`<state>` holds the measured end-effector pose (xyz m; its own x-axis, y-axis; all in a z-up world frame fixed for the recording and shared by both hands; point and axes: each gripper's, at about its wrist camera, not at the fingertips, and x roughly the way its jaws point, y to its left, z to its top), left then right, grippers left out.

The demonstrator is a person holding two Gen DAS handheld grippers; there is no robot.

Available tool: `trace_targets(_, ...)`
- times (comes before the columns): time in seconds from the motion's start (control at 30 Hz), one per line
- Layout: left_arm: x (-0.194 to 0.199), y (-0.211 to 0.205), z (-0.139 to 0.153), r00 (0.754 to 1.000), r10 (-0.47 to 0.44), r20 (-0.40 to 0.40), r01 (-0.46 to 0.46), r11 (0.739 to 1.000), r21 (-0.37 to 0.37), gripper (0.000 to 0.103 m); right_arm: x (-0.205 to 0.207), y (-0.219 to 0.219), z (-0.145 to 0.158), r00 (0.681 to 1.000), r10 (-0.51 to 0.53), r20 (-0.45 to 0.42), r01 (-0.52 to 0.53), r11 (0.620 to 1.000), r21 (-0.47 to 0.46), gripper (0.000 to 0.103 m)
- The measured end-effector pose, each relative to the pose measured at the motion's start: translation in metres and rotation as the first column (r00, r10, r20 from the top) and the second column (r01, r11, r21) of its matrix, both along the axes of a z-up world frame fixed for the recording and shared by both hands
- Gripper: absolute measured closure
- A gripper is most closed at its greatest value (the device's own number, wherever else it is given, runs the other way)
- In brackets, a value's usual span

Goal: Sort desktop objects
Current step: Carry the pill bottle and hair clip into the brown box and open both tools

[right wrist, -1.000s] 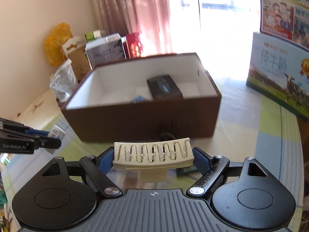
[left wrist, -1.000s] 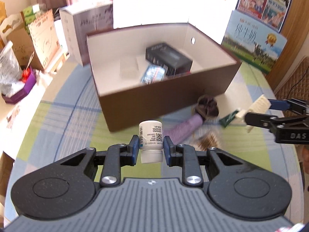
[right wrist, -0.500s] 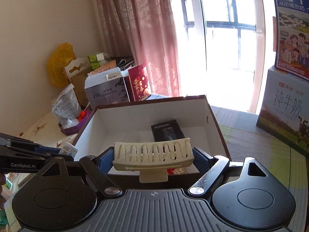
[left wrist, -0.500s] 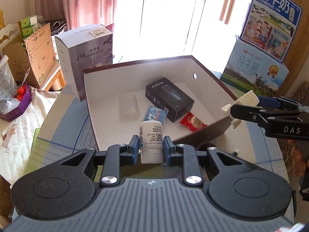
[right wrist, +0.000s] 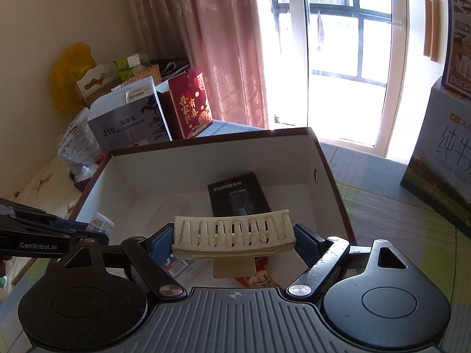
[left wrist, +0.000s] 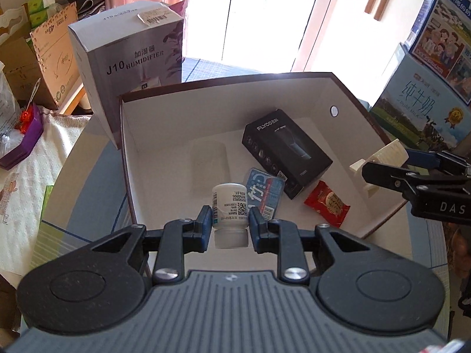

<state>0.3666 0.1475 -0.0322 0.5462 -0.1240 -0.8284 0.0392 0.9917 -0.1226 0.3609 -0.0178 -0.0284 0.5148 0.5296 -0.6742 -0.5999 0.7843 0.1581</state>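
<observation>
Both jaws are clamped, left gripper [left wrist: 230,226] on a small white pill bottle [left wrist: 229,214], right gripper [right wrist: 232,236] on a cream plastic hair claw [right wrist: 232,234], so dropping from this height into the brown cardboard box [left wrist: 347,86] could bounce them off the black shaver carton [left wrist: 287,153].

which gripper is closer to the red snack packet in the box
Right, though it's close. In its own view the right gripper, holding the hair clip, sits directly over the red snack packet. The left gripper, holding the white bottle, hangs off to the packet's side.

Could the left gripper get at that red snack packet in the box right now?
Probably not yet: the left gripper is shut on the white bottle. The red snack packet lies uncovered on the floor of the open box, so the path itself looks free.
</observation>
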Motion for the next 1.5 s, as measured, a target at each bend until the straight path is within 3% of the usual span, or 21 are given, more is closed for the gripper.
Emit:
trace_targets(0.2,0.024,-0.005,-0.03,0.995,-0.029,-0.097,0.032,0.999,0.03,0.081,0.006,0.017,-0.025,0.998,0.027,-0.059,-0.029,0.999,-0.037,0.021)
trace_targets(0.53,0.045,-0.013,-0.064,0.981,-0.069,-0.183,0.088,0.991,0.097,0.08,0.011,0.027,-0.047,0.993,0.048,-0.112,-0.058,0.994,-0.092,0.021)
trace_targets(0.83,0.052,-0.01,-0.067,0.982,-0.076,-0.173,0.097,0.988,0.119,0.078,0.011,0.032,-0.054,0.989,0.069,-0.134,-0.084,0.99,-0.11,0.021)
trace_targets(1.0,0.05,-0.012,-0.065,0.983,-0.093,-0.157,0.115,0.983,0.141,0.07,0.01,0.039,-0.058,0.986,0.083,-0.148,-0.101,0.988,-0.121,0.021)
trace_targets(1.5,0.048,-0.012,-0.059,0.983,-0.106,-0.148,0.125,0.984,0.125,0.063,0.013,0.042,-0.061,0.977,0.107,-0.186,-0.13,0.985,-0.113,0.016)
